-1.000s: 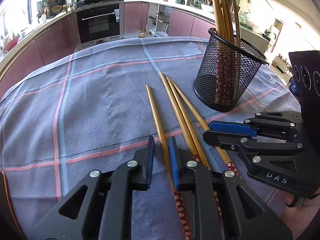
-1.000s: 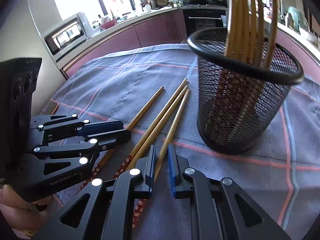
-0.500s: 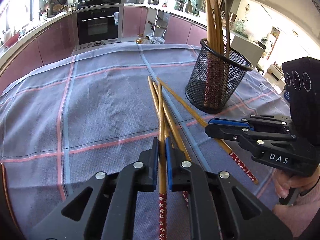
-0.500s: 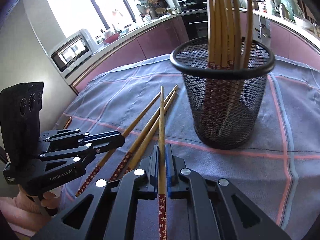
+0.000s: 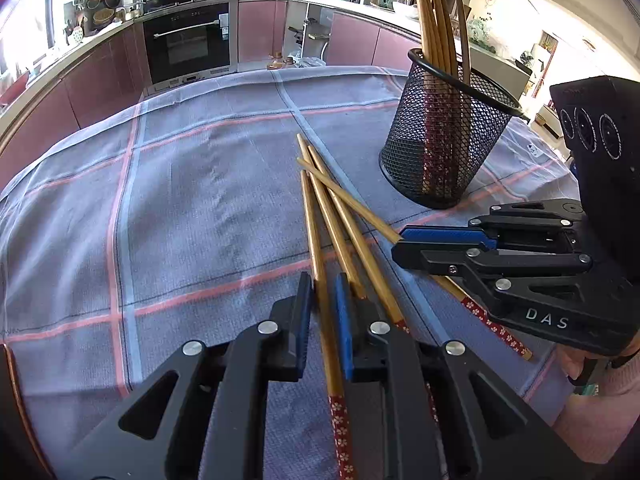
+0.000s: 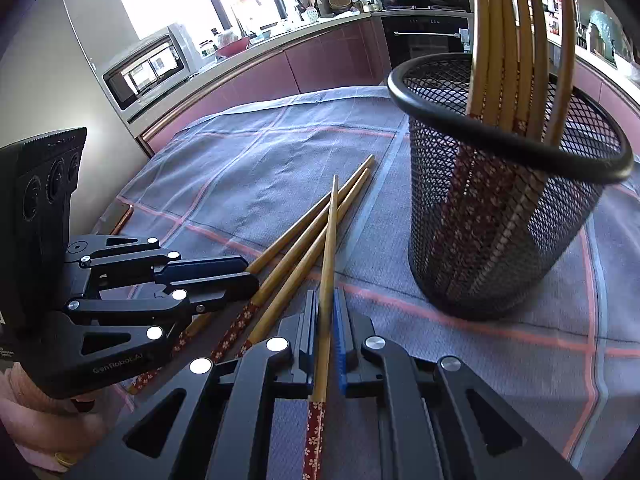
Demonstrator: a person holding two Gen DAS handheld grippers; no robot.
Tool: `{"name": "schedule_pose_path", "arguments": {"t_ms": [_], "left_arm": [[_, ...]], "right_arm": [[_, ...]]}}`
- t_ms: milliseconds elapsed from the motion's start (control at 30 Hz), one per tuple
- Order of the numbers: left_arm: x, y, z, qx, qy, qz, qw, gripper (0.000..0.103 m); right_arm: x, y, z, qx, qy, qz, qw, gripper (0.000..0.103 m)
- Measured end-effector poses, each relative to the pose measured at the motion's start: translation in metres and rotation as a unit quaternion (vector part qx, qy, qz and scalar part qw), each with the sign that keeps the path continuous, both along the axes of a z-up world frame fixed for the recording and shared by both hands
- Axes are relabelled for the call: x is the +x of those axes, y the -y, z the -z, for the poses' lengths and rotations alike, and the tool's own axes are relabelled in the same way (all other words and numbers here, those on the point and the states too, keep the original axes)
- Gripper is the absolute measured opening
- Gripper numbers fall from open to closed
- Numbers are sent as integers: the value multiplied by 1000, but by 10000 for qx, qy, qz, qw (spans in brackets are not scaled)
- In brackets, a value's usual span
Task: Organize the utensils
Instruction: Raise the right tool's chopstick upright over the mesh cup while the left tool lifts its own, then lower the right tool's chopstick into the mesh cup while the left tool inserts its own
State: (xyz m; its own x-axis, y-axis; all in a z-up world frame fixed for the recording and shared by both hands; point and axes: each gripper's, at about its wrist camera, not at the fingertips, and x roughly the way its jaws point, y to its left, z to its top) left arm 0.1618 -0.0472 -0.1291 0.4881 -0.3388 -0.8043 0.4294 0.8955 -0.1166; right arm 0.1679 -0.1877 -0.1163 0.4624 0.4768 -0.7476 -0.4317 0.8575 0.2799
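Left tool: jaws nearly closed on one chopstick, pads w/ a sliver of gap on one side, so grip looks light; stick's tip angles up off the cloth. Right tool: clamped on its own chopstick, patterned red end trailing behind the pads, prob. so the plain tip leads. Two loose chopsticks lie crossed on the checked cloth mid-bench. Mesh holder stands toward the far right bench edge, several sticks upright inside, red ends down. Text: "DAS" on right tool body, "GenRobot.AI" on left.
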Motion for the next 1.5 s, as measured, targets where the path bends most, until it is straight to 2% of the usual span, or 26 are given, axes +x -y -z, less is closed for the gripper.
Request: {"name": "schedule_pose_path", "arguments": {"t_ms": [133,167,200,367,600,900,1100,1500], "left_arm": [[5,4,0,47,18,-9,10000,14],[6,4,0,75,31,-58,10000,9],[6,4,0,73,31,-78,9999,9],[4,2,-9,-94,102,-88,9999,8],[-7,-6,-47,-577,370,137,9976,8],[-23,-11,-92,-1073,743,303,9910,8],[-30,-13,-115,-1285,972,417,9861,8],[-14,-2,-155,-1628,1344,468,9763,8]], "right_arm": [[2,-2,1,14,15,-21,10000,7],[2,-1,0,31,20,-5,10000,6],[1,0,0,52,31,15,10000,6],[-7,13,-12,272,192,51,9994,6],[-24,37,-49,600,689,120,9957,6],[-33,70,-79,899,1097,356,9892,6],[-33,85,-94,1033,1298,469,9850,6],[-32,100,-131,1030,1832,578,9759,6]]}}
